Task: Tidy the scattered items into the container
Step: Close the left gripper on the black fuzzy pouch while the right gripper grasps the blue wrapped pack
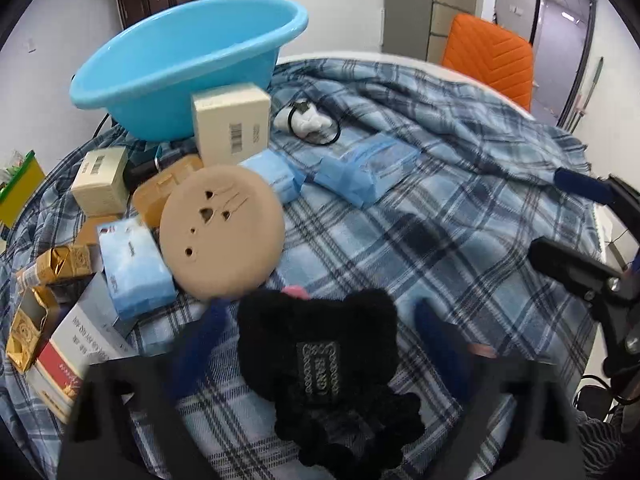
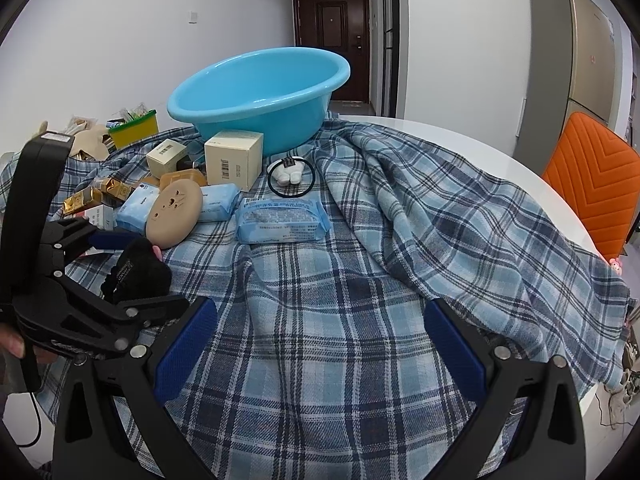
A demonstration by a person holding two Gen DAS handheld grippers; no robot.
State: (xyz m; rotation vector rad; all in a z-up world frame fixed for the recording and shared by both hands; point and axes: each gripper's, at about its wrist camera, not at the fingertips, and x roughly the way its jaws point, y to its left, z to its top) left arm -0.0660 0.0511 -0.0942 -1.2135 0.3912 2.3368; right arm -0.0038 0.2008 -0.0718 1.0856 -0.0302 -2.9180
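A black fluffy hair band [image 1: 320, 352] with a woven label lies on the plaid cloth. My left gripper [image 1: 320, 306] is open around it, one blue finger on each side, and a thin strip of cloth shows beside the right finger [image 1: 434, 332]. In the right wrist view the band [image 2: 138, 270] sits at the left between the left gripper's jaws. The light blue basin [image 1: 180, 52] [image 2: 256, 80] stands at the back. My right gripper [image 2: 320, 304] is open over bare cloth with nothing between its fingers.
Left of the band lie a round tan disc [image 1: 222, 228], blue tissue packs [image 1: 136, 264], cream boxes [image 1: 232, 124] and gold boxes [image 1: 60, 264]. A wipes pack [image 2: 282, 220] and a hair tie with a white charm [image 2: 290, 176] lie mid-table. An orange chair [image 2: 600, 184] stands right.
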